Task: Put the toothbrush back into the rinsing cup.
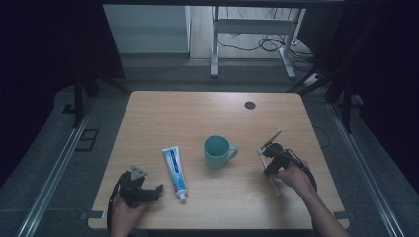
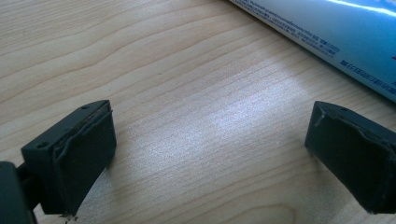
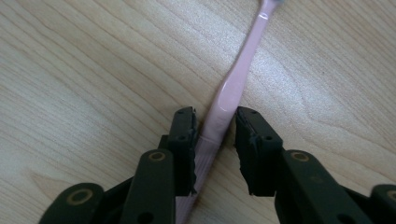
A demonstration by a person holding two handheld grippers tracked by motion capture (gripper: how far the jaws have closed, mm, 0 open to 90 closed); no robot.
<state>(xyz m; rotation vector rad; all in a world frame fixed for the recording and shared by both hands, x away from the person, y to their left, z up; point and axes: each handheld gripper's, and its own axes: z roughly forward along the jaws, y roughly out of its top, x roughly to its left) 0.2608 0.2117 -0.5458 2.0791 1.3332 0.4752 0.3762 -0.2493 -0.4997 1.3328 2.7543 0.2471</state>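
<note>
The toothpaste tube (image 2: 327, 32) carries lines of small print, seemingly too blurred to read.

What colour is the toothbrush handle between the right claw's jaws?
Pale pink toothbrush handle, clearest in the right gripper view.

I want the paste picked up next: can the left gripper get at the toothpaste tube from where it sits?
Probably yes. The left gripper rests open on the table beside the toothpaste tube, with bare wood between them; the mug stands farther off.
</note>
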